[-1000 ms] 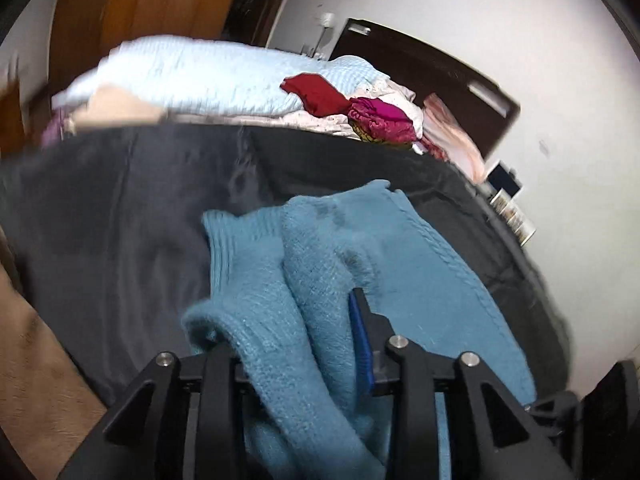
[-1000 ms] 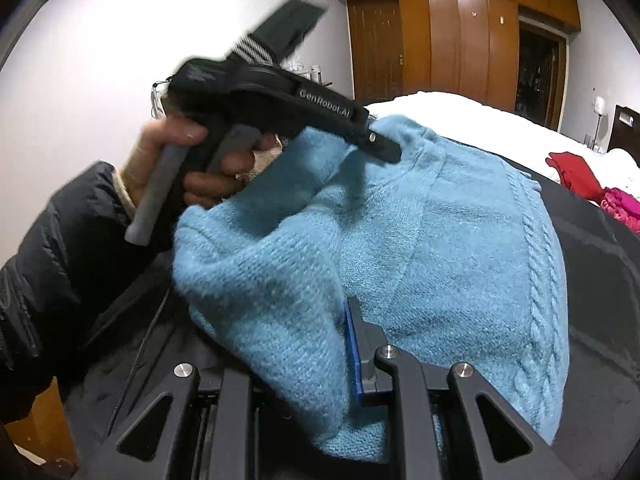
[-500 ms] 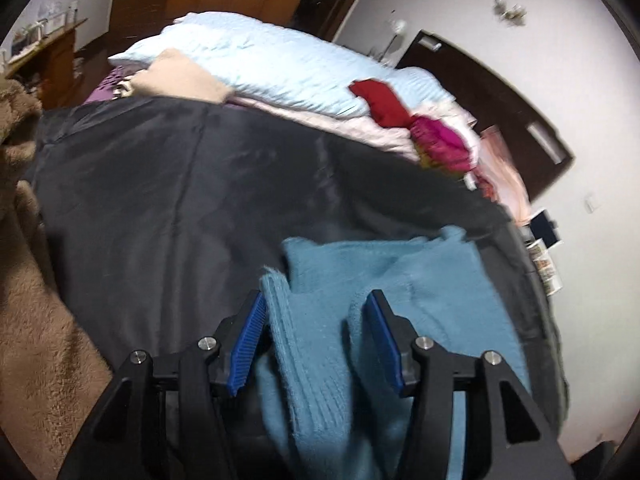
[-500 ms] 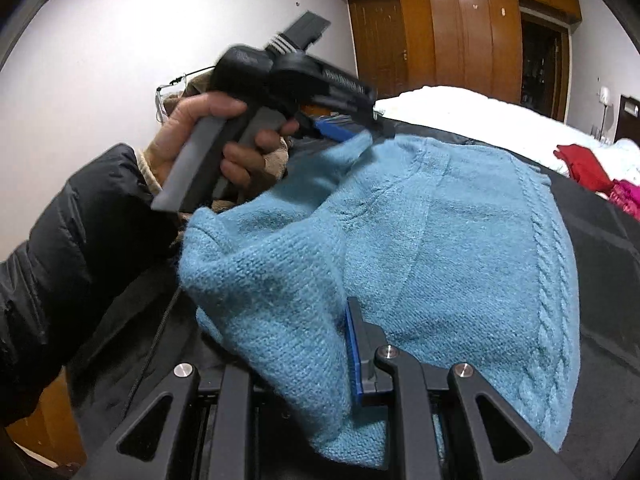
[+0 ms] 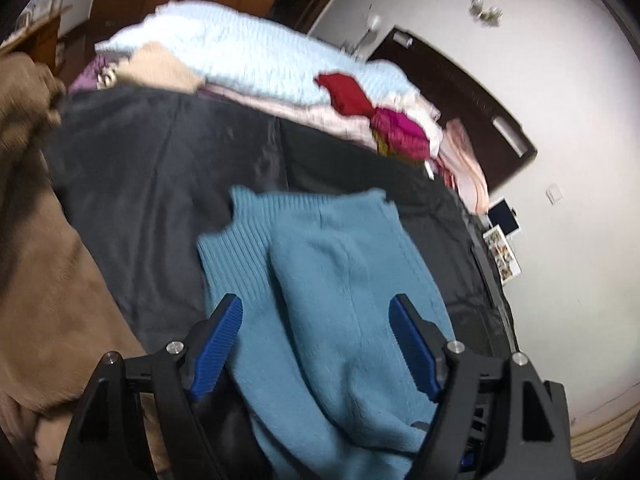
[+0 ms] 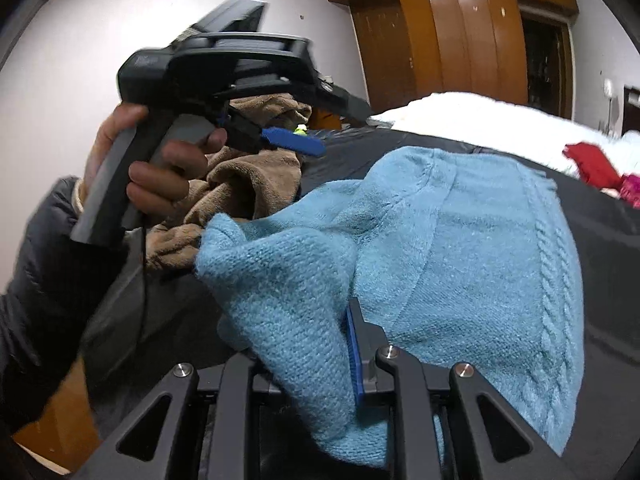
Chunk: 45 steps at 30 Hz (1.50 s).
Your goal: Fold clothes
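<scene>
Pinching blue sweater, right gripper; left gripper spread, apparently above it.

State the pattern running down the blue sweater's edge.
A cable-knit braid down the sweater, near its right edge; clearest in the right wrist view.

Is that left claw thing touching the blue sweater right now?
Apart. The right wrist view shows the left gripper open, raised clear above the sweater.

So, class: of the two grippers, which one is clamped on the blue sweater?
The right gripper: its jaws are shut on a bunched fold of the blue sweater. The left gripper has its jaws spread wide, holding nothing.
</scene>
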{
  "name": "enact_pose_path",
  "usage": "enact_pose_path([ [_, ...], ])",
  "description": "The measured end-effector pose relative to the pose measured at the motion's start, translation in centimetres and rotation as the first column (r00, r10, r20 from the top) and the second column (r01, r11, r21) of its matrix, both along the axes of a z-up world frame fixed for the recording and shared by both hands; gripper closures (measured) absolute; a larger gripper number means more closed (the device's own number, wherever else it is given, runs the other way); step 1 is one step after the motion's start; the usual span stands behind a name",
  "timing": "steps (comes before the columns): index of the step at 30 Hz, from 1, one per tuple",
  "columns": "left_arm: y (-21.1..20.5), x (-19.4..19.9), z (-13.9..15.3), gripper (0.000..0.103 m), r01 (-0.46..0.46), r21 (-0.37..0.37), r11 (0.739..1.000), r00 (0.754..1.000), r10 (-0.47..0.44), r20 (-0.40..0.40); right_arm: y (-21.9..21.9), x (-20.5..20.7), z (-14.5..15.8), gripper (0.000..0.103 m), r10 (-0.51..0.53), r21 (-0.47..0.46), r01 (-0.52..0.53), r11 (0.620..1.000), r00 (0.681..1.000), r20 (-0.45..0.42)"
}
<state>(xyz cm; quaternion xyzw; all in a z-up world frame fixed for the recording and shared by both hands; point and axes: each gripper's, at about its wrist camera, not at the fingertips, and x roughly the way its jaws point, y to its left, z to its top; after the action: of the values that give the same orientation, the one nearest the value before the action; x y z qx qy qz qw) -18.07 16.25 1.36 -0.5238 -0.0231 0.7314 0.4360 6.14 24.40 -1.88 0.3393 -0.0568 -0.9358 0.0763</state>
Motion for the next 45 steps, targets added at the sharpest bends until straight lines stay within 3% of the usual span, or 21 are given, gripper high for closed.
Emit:
enact_pose_path([
  [3, 1.1, -0.3, -1.7, 0.024, -0.008, -0.043, 0.999, 0.999, 0.010, 0.045, 0.2, 0.3, 0.5, 0.077, 0.013, -0.001, -0.013, 1.000, 1.000, -0.025],
  [10, 1.5, -1.2, -2.8, 0.024, -0.005, -0.009, 1.000, 0.995, 0.006, 0.101, 2.8, 0.8, 1.2, 0.075, 0.060, -0.159, -0.065, 0.985, 0.998, -0.034],
  [12, 1.4, -1.4, -2.8, 0.024, -0.004, 0.006, 1.000, 0.994, 0.003, 0.108, 3.1, 0.8, 1.4, 0.070, 0.080, -0.187, -0.087, 0.978, 0.996, -0.047],
  [14, 1.4, -1.7, -3.1, 0.024, -0.002, 0.010, 1.000, 0.992, 0.001, 0.129, 3.2, 1.2, 1.8, 0.046, 0.117, -0.232, -0.131, 0.964, 0.990, -0.074],
  [15, 1.4, -1.8, -3.1, 0.024, 0.000, 0.014, 1.000, 0.991, -0.002, 0.132, 3.3, 1.4, 2.0, 0.044, 0.136, -0.254, -0.154, 0.955, 0.987, -0.088],
  [19, 1.4, -1.7, -3.4, 0.024, 0.010, 0.034, 0.999, 0.990, -0.014, 0.141, 2.9, 2.7, 3.4, 0.043, 0.144, -0.252, -0.178, 0.951, 0.979, -0.146],
  [25, 2.3, -1.0, -3.3, 0.025, 0.047, 0.055, 0.997, 0.987, -0.054, 0.148, 1.9, -0.1, 1.4, 0.043, 0.169, -0.285, -0.175, 0.942, 0.985, -0.046],
  [26, 2.5, -0.9, -3.3, 0.035, 0.051, 0.047, 0.998, 0.987, -0.058, 0.148, 1.3, -0.7, 0.8, 0.043, 0.191, -0.285, -0.189, 0.940, 0.981, -0.021],
  [27, 2.7, -0.7, -3.4, 0.058, 0.055, 0.038, 0.998, 0.987, -0.061, 0.149, 0.8, -1.3, 0.2, 0.043, 0.197, -0.279, -0.187, 0.942, 0.980, 0.009],
  [29, 2.8, -0.9, -3.7, 0.083, 0.041, 0.016, 0.999, 0.987, -0.043, 0.155, 0.1, -2.3, -0.9, 0.043, 0.197, -0.270, -0.174, 0.947, 0.979, 0.059],
  [32, 2.1, -1.2, -3.9, 0.088, 0.011, 0.034, 0.999, 0.984, -0.017, 0.180, 0.1, -2.8, -1.7, 0.043, 0.183, -0.283, -0.150, 0.947, 0.979, 0.093],
  [36, -0.7, -0.9, -2.2, 0.090, -0.034, 0.137, 0.990, 0.986, 0.011, 0.163, -0.1, -2.8, -1.7, 0.043, 0.180, -0.280, -0.143, 0.949, 0.977, 0.112],
  [39, -1.2, -0.8, -2.7, 0.090, -0.052, 0.093, 0.994, 0.991, 0.040, 0.130, -0.6, -3.0, -1.6, 0.043, 0.187, -0.266, -0.152, 0.952, 0.975, 0.115],
  [42, -0.7, -1.4, -5.0, 0.089, -0.076, 0.021, 0.997, 0.986, 0.072, 0.153, -1.0, -3.2, -1.6, 0.043, 0.194, -0.244, -0.161, 0.956, 0.974, 0.116],
  [45, -0.3, -1.2, -5.3, 0.088, -0.072, 0.015, 0.997, 0.991, 0.069, 0.119, -0.5, -3.1, -1.4, 0.043, 0.193, -0.260, -0.158, 0.953, 0.975, 0.114],
])
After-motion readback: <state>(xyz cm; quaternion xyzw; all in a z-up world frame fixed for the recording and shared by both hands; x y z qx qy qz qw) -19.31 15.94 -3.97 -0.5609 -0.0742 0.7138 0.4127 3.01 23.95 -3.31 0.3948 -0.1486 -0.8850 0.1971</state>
